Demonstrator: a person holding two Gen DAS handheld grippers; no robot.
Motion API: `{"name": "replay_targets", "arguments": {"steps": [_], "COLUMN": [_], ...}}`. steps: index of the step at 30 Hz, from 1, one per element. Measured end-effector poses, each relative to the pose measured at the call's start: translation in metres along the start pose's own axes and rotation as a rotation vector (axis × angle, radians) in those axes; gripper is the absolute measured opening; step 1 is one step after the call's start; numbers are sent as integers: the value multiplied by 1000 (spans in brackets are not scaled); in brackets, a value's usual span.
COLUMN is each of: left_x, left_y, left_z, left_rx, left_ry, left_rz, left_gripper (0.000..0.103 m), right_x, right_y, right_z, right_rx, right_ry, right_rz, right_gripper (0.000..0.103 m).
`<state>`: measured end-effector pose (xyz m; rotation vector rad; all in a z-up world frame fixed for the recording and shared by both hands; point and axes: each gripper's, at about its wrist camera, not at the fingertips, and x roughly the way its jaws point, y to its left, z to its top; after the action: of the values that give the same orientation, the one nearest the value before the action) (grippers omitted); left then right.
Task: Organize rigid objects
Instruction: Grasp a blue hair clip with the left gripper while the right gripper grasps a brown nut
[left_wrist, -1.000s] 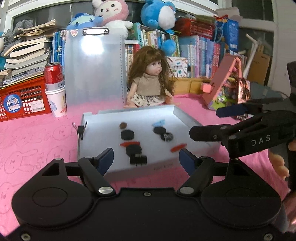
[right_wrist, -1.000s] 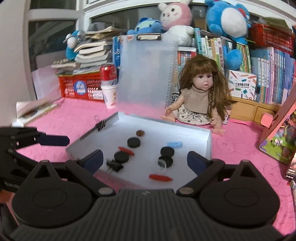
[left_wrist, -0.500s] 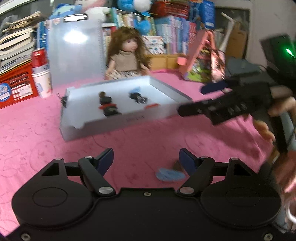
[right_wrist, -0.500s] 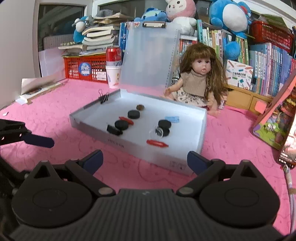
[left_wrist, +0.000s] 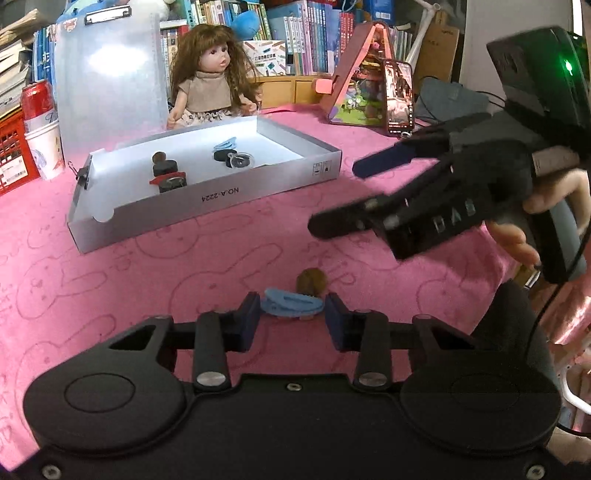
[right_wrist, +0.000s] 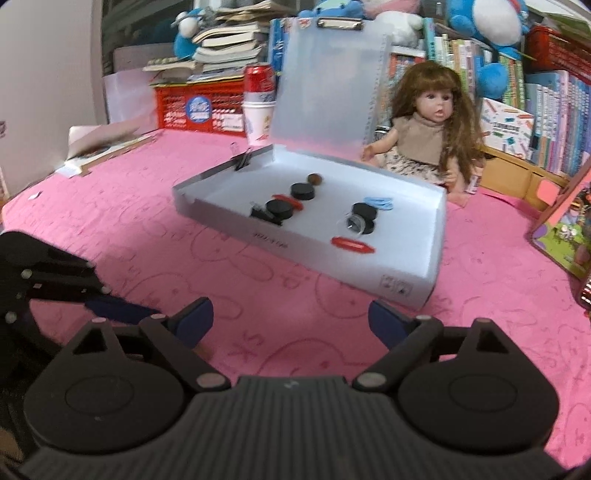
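Because the blue clip lies on the pink cloth outside the grey tray, the left gripper brackets it, seemingly touching, while the right gripper hovers wide and empty.

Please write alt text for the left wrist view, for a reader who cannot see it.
The left gripper closes around a blue clip on the pink cloth, a brown piece just beyond it. Farther back is the white box; the right gripper hovers open at right.
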<state>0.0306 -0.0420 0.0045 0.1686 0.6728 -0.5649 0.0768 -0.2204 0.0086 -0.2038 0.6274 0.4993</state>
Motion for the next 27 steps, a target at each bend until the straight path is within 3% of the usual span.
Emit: {"name": "replay_targets", "arguments": {"steps": [9, 14, 19, 27], "left_x": [-4, -1, 1, 2], "left_y": [24, 37, 37, 34], "left_z": [8, 9, 9, 9], "left_rx": [-65, -113, -107, -107], "left_ry": [-17, -2, -3, -5], "left_rz": [119, 136, 138, 136], "left_gripper": [36, 37, 37, 37], "right_x": [2, 5, 9, 6], "right_y": [11, 24, 35, 28], "right_z": [-8, -14, -19, -22], "right_rx": [-14, -39, -71, -29], "right_ry": [32, 43, 59, 32], "right_rz": [62, 138, 154, 139], "right_gripper": [82, 76, 74, 44]}}
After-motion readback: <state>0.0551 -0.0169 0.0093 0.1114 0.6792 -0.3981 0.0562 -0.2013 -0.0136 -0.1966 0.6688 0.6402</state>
